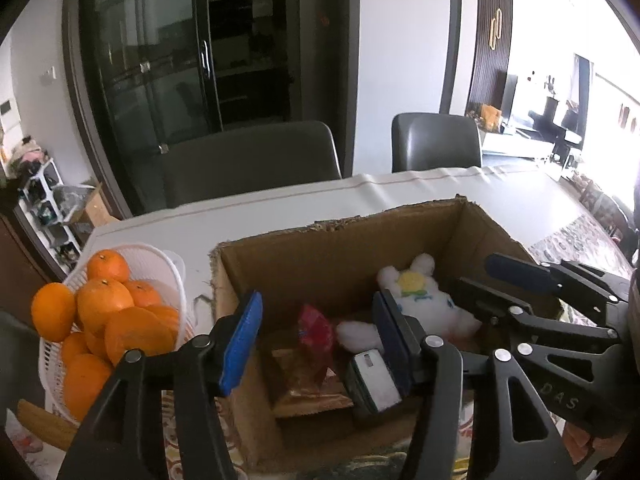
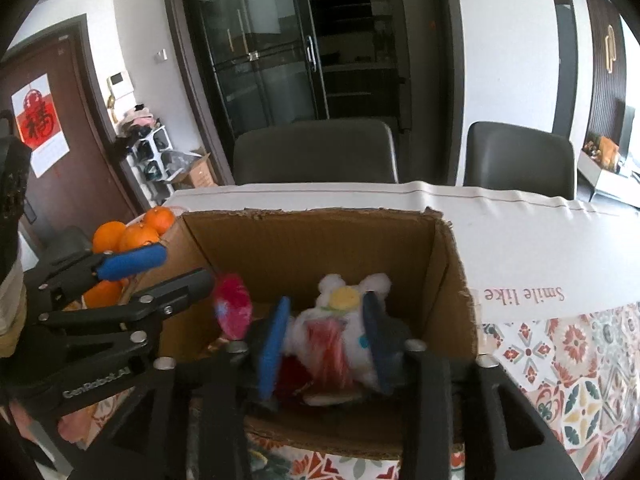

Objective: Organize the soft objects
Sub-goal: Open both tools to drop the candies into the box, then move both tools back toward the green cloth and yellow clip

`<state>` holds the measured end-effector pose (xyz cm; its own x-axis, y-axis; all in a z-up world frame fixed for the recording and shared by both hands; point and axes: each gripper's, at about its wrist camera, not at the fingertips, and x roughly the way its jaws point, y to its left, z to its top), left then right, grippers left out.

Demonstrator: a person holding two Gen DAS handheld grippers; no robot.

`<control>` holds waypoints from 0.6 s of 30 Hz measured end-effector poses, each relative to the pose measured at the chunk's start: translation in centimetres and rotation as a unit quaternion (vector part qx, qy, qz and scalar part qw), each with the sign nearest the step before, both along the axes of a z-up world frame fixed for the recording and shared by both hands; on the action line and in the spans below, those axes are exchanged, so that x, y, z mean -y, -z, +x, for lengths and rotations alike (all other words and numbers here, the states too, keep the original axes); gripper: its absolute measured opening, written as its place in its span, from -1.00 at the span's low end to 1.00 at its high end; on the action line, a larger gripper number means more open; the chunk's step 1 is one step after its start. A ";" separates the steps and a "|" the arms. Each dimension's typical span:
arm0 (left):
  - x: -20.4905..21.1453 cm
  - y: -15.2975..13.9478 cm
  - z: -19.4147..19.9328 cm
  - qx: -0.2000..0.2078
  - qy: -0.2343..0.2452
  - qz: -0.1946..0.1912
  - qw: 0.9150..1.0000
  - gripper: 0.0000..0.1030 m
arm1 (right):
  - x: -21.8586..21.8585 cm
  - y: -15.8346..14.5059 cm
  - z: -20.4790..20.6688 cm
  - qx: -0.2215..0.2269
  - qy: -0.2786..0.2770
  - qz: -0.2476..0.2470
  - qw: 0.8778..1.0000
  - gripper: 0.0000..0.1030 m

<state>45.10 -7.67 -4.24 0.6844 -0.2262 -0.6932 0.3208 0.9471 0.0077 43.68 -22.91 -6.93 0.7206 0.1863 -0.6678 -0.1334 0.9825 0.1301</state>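
Note:
A white plush toy (image 1: 424, 300) with a yellow face lies inside an open cardboard box (image 1: 340, 248). In the right wrist view the plush (image 2: 340, 328) sits between my right gripper's (image 2: 326, 342) blue pads, which stand on either side of it inside the box (image 2: 312, 240); the jaws look open around it. My left gripper (image 1: 316, 340) is open and empty over the box's near left corner. A red wrapped item (image 1: 314, 328) and a small white device (image 1: 376, 380) also lie in the box.
A white basket (image 1: 160, 276) of oranges (image 1: 104, 304) stands left of the box. The table has a white cloth (image 2: 520, 240) and a patterned cover (image 2: 580, 360). Two dark chairs (image 1: 248, 160) stand behind it.

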 end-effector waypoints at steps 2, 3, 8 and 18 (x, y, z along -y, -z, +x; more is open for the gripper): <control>-0.1 -0.3 -0.4 0.007 -0.004 0.003 1.000 0.11 | -0.1 -0.3 -0.4 0.009 0.001 -0.007 1.000 -0.16; -0.2 -0.4 -0.6 0.009 -0.006 0.003 1.000 0.11 | -0.1 -0.4 -0.5 0.010 0.001 -0.008 1.000 -0.16; -0.5 -1.1 -1.7 0.015 -0.012 -0.004 1.000 0.13 | 0.0 -1.2 -1.8 0.018 0.004 -0.010 1.000 -0.15; -1.0 -3.1 -5.4 0.038 -0.014 -0.004 0.999 0.17 | -0.2 -3.2 -4.9 0.037 0.009 -0.011 0.999 -0.15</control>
